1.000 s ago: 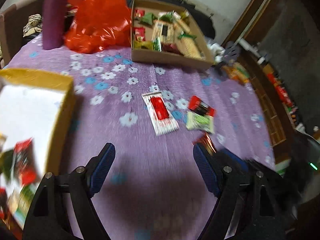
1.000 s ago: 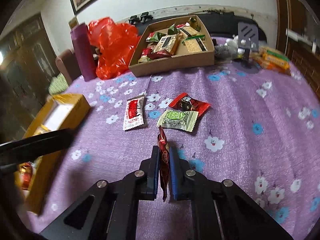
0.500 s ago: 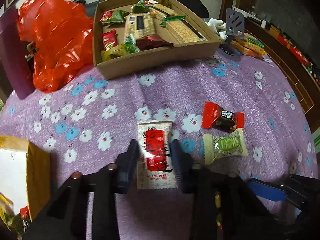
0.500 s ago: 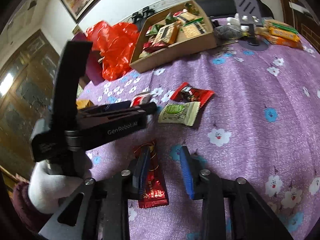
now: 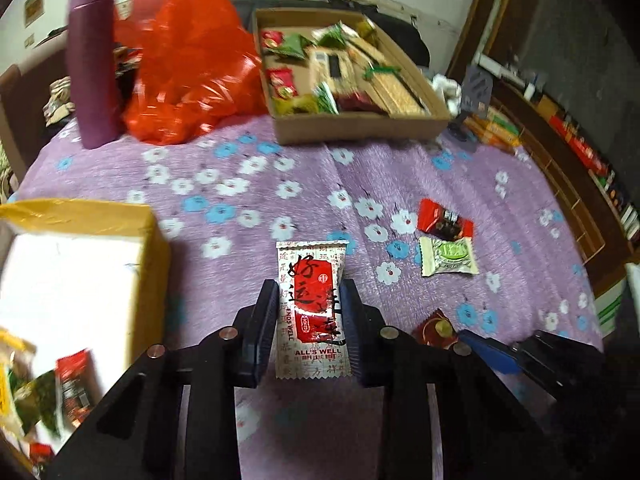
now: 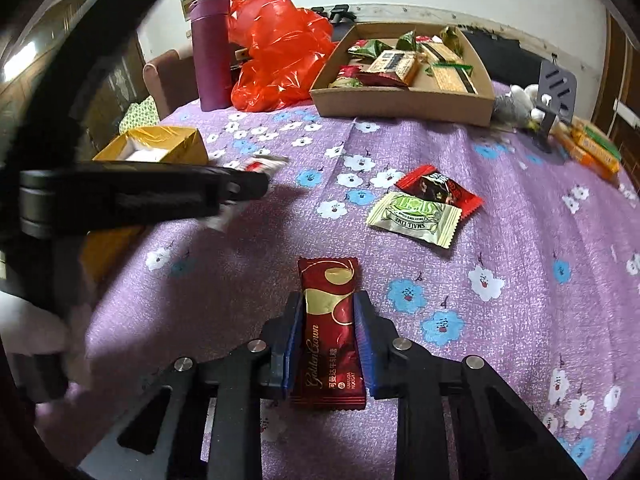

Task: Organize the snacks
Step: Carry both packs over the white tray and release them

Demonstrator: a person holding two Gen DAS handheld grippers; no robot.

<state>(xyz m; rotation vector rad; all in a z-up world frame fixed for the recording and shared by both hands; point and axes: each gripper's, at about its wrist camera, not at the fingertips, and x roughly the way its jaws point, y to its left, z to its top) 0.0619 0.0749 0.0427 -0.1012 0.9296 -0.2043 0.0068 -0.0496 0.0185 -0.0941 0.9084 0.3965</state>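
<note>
My left gripper (image 5: 310, 292) is shut on a white and red snack packet (image 5: 312, 308) and holds it above the purple cloth; the packet also shows in the right wrist view (image 6: 260, 166). My right gripper (image 6: 326, 306) is closed around a dark red Golden Crown nougat bar (image 6: 328, 332) that lies flat on the cloth; it peeks out in the left wrist view (image 5: 434, 326). A red wrapped candy (image 6: 438, 190) and a green-white lime candy (image 6: 414, 218) lie together further on. A yellow box (image 5: 80, 248) with snacks stands at the left.
A brown cardboard tray (image 6: 400, 100) full of snacks stands at the back. A red plastic bag (image 6: 276, 68) and a purple flask (image 6: 210, 52) are at the back left. Orange packets (image 6: 592, 148) and a grey stand (image 6: 556, 88) are at the right edge.
My left gripper has closed on the white and red packet and lifted it off the cloth. My right gripper laid the nougat bar flat, opened, then closed around its sides.
</note>
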